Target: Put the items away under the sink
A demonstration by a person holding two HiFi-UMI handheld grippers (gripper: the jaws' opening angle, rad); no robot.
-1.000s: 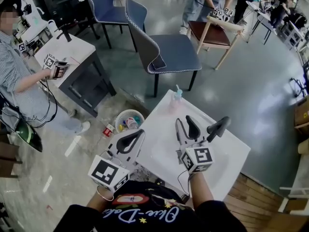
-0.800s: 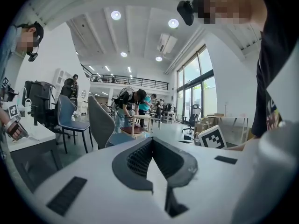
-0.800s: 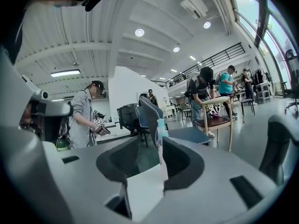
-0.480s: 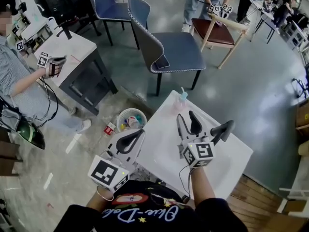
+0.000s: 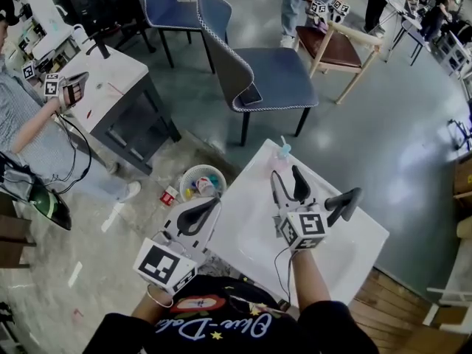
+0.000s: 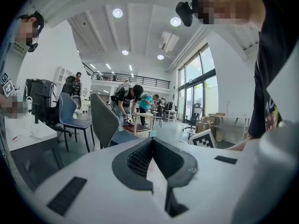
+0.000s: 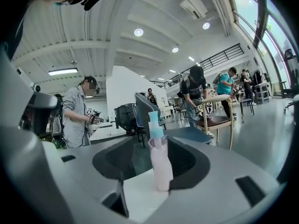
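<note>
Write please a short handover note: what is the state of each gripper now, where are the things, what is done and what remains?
Left gripper: shut, empty, at the left edge of the white top.
Right gripper: open; its jaws have just been opening, with nothing between them yet. It points at the bottle.
Bottle: upright on the far corner of the top, untouched.
Bin of small items and a can: on the floor, left of the top.
Done: nothing visibly put away.
Left: probably grip the bottle and stow it below.
</note>
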